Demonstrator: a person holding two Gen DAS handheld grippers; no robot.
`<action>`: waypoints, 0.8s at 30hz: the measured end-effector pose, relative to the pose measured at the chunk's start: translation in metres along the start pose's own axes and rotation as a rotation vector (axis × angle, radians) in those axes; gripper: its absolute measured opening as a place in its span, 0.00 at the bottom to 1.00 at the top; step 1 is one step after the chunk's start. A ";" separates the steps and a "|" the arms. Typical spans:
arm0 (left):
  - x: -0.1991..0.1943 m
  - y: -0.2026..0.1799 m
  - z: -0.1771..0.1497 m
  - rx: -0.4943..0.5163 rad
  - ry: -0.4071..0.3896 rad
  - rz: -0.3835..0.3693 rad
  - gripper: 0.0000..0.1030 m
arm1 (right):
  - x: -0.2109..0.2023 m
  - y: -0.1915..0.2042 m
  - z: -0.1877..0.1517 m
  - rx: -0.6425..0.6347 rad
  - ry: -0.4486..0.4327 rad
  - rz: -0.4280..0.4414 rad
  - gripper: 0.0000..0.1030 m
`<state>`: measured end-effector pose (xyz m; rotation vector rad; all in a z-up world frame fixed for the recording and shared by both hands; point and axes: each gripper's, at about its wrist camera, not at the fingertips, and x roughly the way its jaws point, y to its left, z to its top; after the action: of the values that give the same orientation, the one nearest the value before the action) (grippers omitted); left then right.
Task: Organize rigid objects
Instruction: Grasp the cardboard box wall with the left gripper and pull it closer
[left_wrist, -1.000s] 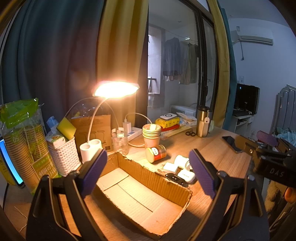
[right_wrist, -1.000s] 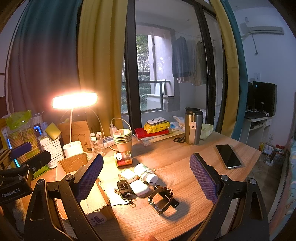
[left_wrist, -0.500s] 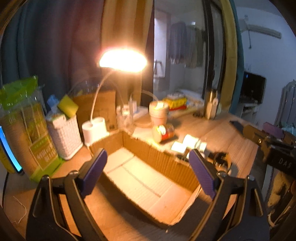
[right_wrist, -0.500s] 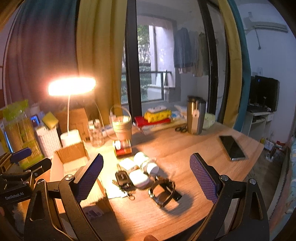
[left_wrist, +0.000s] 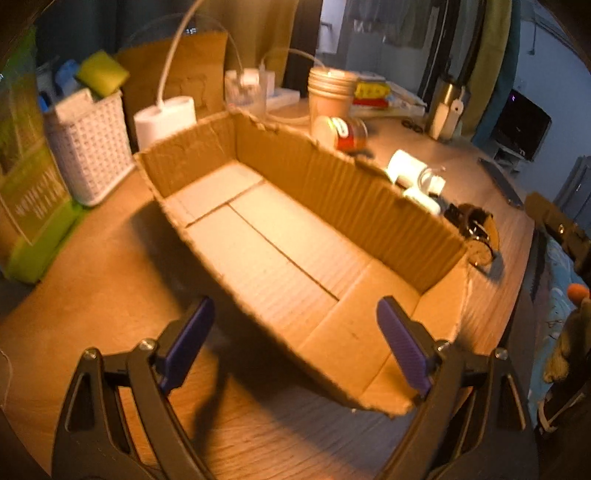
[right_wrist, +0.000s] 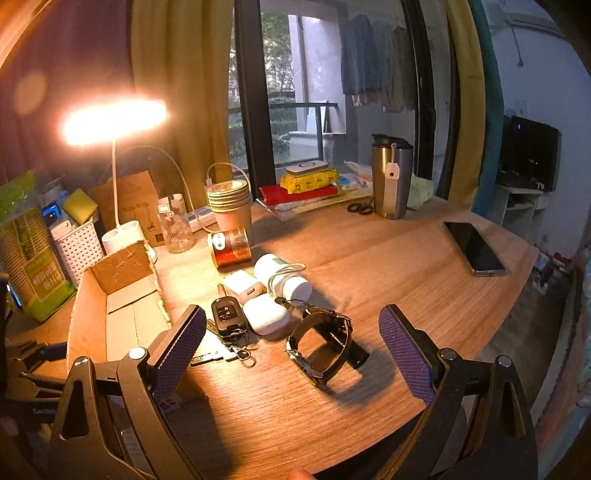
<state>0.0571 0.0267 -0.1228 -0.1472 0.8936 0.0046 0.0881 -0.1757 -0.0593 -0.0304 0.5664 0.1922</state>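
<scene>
Two open claws over a lamplit bench with a cardboard box and a cluster of small objects.

The left claw (left_wrist: 295, 339) stands wide over the near corner of the empty cardboard box (left_wrist: 388, 218); its jaws have just been closing a little, with the box's near wall between them but untouched by the pads. The right claw (right_wrist: 291, 350) is spread and grips nothing, hovering just short of the wristwatch (right_wrist: 325, 347). The watch lies on the bench (right_wrist: 388, 266) to the right of the box. Between watch and box lie the car key (right_wrist: 226, 314) with its key ring and the white earbud case (right_wrist: 265, 313). Just behind those sit a white charger (right_wrist: 243, 284) and a white bottle (right_wrist: 284, 277) on its side, then a red tin (right_wrist: 231, 246). Well right of the box, near the bench edge, lies a phone (right_wrist: 474, 248).
</scene>
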 end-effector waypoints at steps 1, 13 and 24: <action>0.002 -0.001 -0.001 0.008 0.010 0.000 0.74 | 0.001 0.001 0.000 -0.001 0.002 0.000 0.94; 0.004 0.019 0.010 0.025 0.061 -0.005 0.35 | 0.002 0.003 0.001 -0.003 0.008 0.020 0.94; 0.017 0.049 0.044 0.214 0.062 0.057 0.32 | 0.009 0.009 0.000 -0.012 0.027 0.033 0.94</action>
<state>0.0990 0.0796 -0.1145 0.0784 0.9541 -0.0424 0.0939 -0.1649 -0.0641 -0.0353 0.5934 0.2273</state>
